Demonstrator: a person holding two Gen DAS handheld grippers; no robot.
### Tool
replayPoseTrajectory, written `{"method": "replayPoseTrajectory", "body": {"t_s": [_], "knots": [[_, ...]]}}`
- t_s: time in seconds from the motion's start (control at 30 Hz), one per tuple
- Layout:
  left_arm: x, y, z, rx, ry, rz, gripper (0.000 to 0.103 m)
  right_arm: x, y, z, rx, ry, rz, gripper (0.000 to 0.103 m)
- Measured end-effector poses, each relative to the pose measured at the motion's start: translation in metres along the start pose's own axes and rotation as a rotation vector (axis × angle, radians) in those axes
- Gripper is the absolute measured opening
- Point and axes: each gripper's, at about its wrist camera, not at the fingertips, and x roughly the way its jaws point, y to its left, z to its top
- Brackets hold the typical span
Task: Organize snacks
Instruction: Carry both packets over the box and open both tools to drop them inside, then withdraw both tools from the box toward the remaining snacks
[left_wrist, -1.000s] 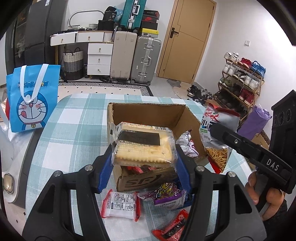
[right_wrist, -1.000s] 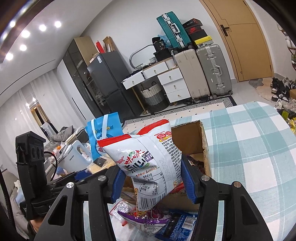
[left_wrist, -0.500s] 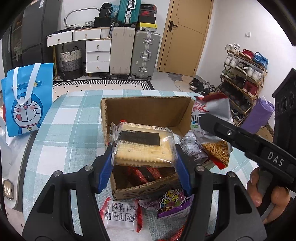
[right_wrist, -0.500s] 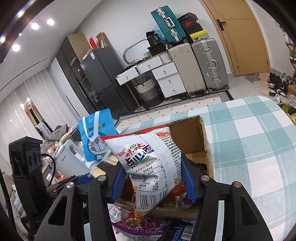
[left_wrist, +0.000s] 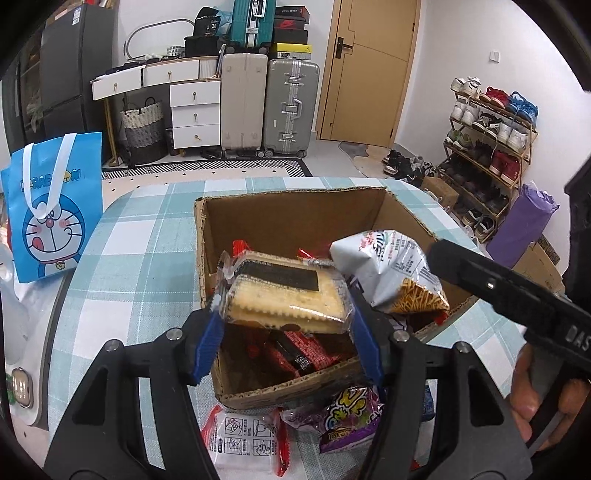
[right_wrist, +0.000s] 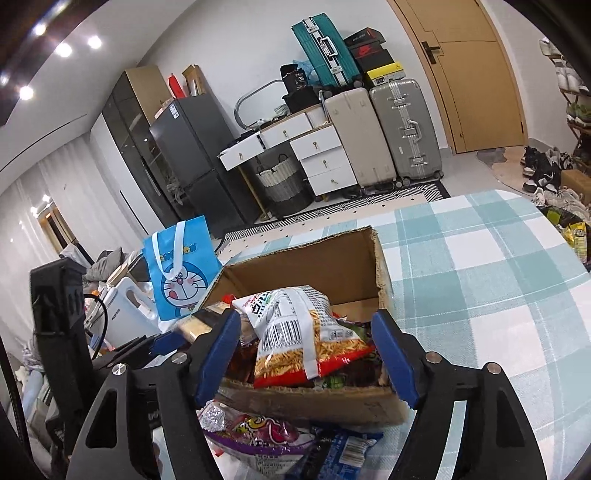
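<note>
Holding, left gripper (left_wrist: 286, 332): its blue pads are pressed on both ends of a clear-wrapped cracker pack (left_wrist: 286, 293), carried just above the near half of the cardboard box (left_wrist: 291, 210).
Right gripper (right_wrist: 306, 350): jaws are opening; the stick-snack bag (right_wrist: 303, 332) sits between them with a gap at each pad, lying on the pile inside the box.
Box contents: red wrappers (left_wrist: 295, 350) lie on the bottom under the crackers.
Outside the box: a white and red packet (left_wrist: 243, 439) and a purple candy bag (left_wrist: 347, 417) lie against the near wall on the checked tablecloth (left_wrist: 122, 266).
Off to the left: a blue cartoon gift bag (left_wrist: 53, 206) stands upright, well apart from the box.
Person: a hand (left_wrist: 535, 406) grips the right tool's handle.
</note>
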Motion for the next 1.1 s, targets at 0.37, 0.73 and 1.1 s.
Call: {"method": "replayPoseTrajectory", "body": {"t_s": [0.37,0.73,1.1], "knots": [[-0.029,0.009,-0.004,-0.043,-0.023,-0.037,0.083,-0.033,-0.010,-0.019,-0.022,0.002,-0.056,0.102],[-0.068,0.024,-0.040,-0.048,-0.023,0.006,0.102,-0.041,-0.016,-0.047,0.004,0.069,-0.058,0.102],[-0.089,0.030,-0.067,-0.068,-0.007,0.020,0.102,-0.046,-0.014,-0.069,-0.004,0.123,-0.078,0.102]]}}
